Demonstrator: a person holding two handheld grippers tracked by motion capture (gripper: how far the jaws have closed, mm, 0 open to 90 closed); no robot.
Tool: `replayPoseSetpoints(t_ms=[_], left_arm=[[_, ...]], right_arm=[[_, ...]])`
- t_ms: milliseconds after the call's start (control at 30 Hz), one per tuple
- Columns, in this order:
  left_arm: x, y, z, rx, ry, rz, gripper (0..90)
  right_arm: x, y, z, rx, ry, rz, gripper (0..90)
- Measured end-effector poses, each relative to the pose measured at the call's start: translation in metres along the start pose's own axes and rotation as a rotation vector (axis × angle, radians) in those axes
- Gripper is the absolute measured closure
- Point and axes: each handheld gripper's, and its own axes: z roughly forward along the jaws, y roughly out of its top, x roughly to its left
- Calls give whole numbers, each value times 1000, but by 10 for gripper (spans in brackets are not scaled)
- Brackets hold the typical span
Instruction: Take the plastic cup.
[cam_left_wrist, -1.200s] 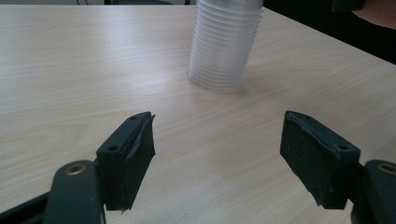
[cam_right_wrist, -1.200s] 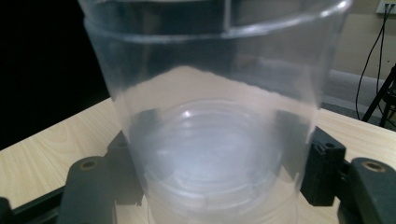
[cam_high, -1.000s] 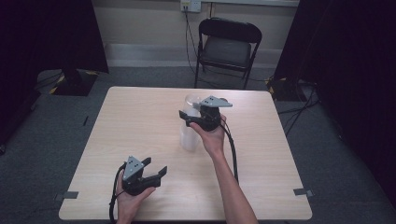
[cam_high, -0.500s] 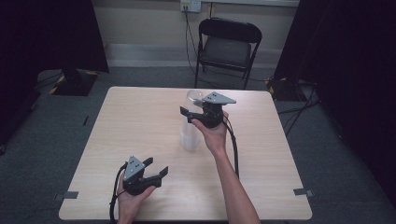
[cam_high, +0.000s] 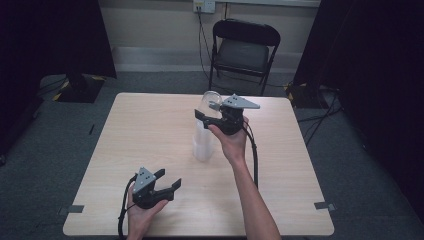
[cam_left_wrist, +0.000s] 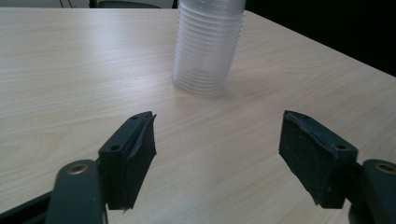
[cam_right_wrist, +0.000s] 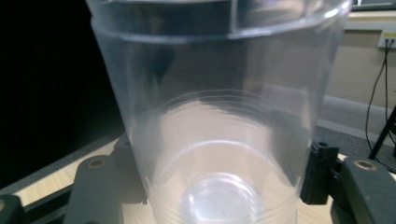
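A stack of clear plastic cups stands near the middle of the pale wooden table. Just above the stack hangs a single clear cup, tilted, with my right gripper shut on it. The jaws have just been closing on the cup, and their black pads press its two sides. Near the front left edge my left gripper rests open with nothing between its jaws. In the left gripper view the stack stands ahead of that open gripper, well apart from it.
A black folding chair stands beyond the far edge of the table. Black curtains hang at both sides, and cables run along the back wall. Bare tabletop lies to the left and right of the stack.
My right gripper has risen a little with the clear cup, which now sits higher above the stack. The left gripper has stayed where it was.
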Motion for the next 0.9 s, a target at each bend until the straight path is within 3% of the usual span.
replayPoseSetpoints(t_ms=[367,733,900], left_arm=[[-1,1,1,-5,-16,8,226],[-2,4,1,-14,-35,8,257],[-2,5,1,-18,-54,5,313]], right_arm=[[7,7,-25,-12,-2,10,352],[9,-15,-54,-5,-4,80,361],[16,-29,-61,4,29,121,366]])
